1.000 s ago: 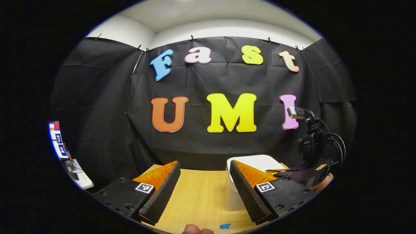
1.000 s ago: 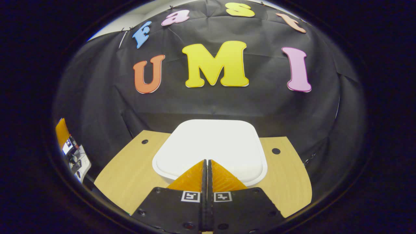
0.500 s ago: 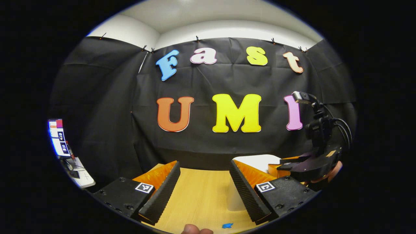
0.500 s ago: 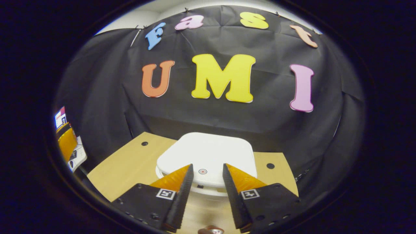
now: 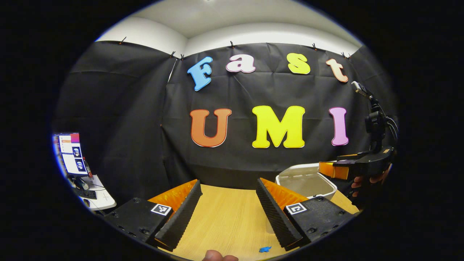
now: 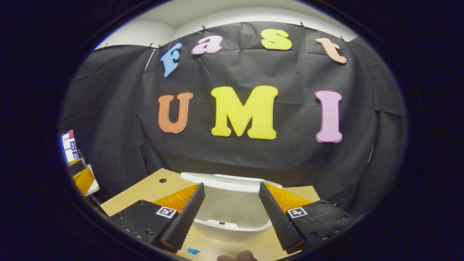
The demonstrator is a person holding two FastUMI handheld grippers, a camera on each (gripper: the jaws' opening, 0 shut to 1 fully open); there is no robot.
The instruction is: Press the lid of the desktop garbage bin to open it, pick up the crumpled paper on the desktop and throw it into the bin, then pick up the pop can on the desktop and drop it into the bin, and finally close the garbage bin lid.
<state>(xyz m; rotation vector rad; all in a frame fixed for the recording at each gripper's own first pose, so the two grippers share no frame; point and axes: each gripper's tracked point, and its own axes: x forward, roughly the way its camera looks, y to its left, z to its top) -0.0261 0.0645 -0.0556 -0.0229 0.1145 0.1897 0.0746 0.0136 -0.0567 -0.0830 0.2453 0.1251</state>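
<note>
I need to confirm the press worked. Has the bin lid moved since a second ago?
Yes. In the right gripper view the lid has swung up off the bin, its edge now nearer the black cloth wall.

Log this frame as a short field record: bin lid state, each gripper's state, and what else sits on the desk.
bin: white desktop bin on the wooden desk
lid: lid raised, bin open
left gripper: left gripper open, holding nothing, over the desk
right gripper: right gripper open, empty, in front of the bin
other: small blue scrap on the desk; monitor at the left
</note>
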